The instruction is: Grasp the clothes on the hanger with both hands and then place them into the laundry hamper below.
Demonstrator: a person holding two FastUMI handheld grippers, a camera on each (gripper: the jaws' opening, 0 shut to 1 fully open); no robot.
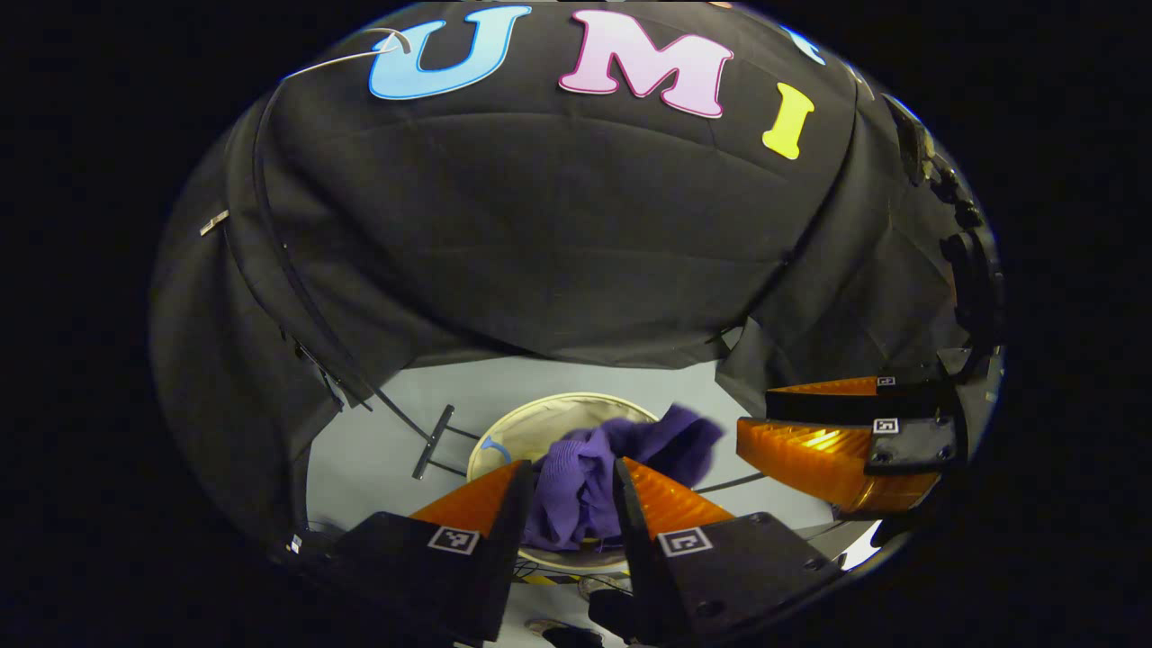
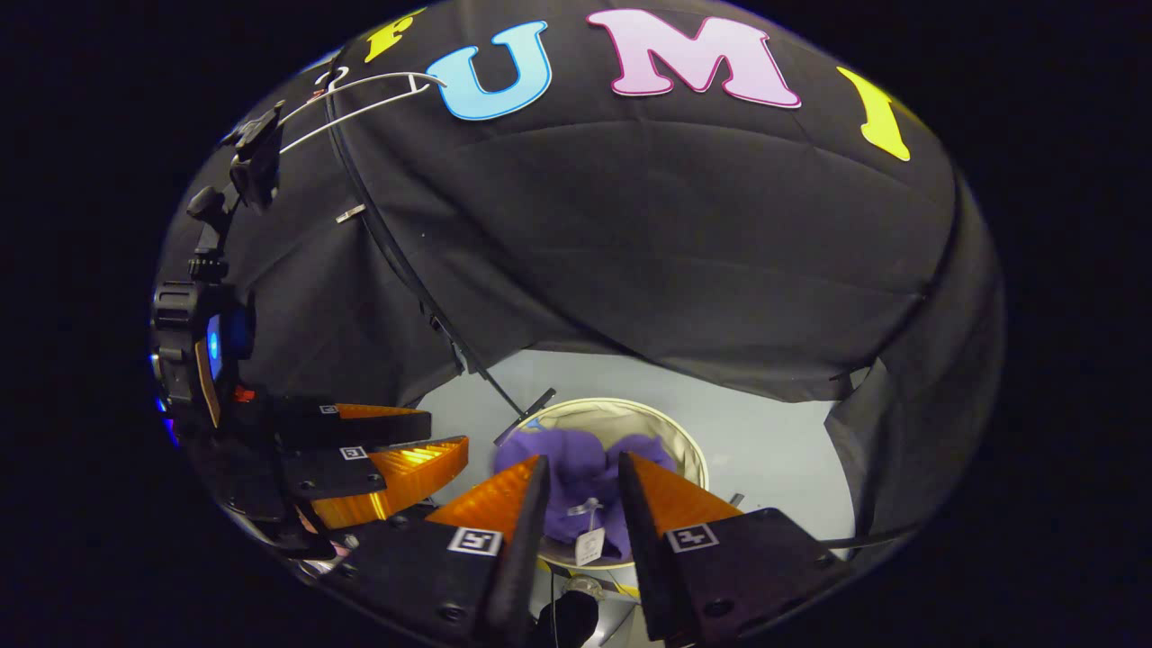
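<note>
**Purple garment over the hamper mouth, both grippers parted**

Orange fingers of the left gripper point(image 1: 571, 504) stand nearest in the left gripper view, spread apart with the purple garment point(image 1: 594, 477) showing in the gap between them. Whether either finger presses the cloth cannot be told; the gap looks too wide for a pinch. The right gripper point(image 2: 580, 508) is likewise parted in the right gripper view, the garment and its small hang tag point(image 2: 589, 544) lying beyond its fingertips, apparently not gripped.

The garment sits bunched on the round laundry hamper point(image 2: 684, 441), most of it inside the pale rim, one fold lifted toward the right gripper's side in the left gripper view. Judging from this, the drop is made or nearly made, and the open fingers suit letting go.

Both grippers hang close together above the hamper. A thin black rail point(image 1: 297, 279) runs down the cloth wall toward the hamper, and a white wire hanger point(image 2: 360, 94) hangs high up. Room to withdraw lies upward and back; the rail and wall crowd the far side.
</note>
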